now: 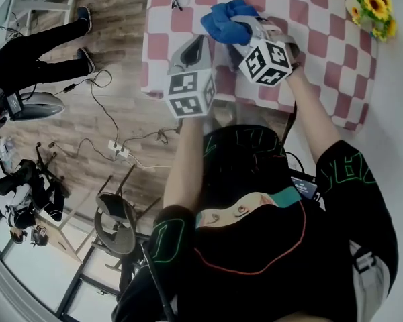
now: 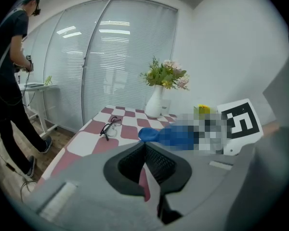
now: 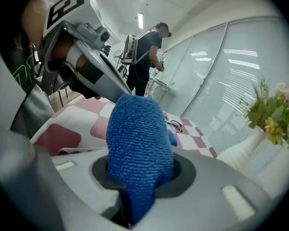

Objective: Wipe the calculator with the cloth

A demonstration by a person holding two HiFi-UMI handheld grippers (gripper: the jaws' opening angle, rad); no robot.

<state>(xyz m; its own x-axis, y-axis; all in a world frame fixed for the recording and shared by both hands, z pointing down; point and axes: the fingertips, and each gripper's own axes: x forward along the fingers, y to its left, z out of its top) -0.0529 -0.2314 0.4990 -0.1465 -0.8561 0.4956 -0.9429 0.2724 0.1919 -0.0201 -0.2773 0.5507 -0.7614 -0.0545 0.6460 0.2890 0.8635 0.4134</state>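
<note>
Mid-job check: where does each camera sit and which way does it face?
Head view: on the head, steeply down at the table; arms, left gripper, right gripper show.
Left gripper view: on the left gripper, facing across the table toward the vase; shut jaws show.
Right gripper view: on the right gripper, facing the left gripper; jaws clamp the cloth.
Shared: both gripper views show the glasses.

Blue cloth (image 3: 137,153), bunched upright, pinched between jaws

I count 2 grippers in my hands, left gripper (image 2: 144,147) and right gripper (image 3: 135,177), 1 blue cloth (image 3: 137,138), 1 pair of glasses (image 2: 110,127), 1 vase of flowers (image 2: 154,103), 1 checked table (image 1: 322,45).
</note>
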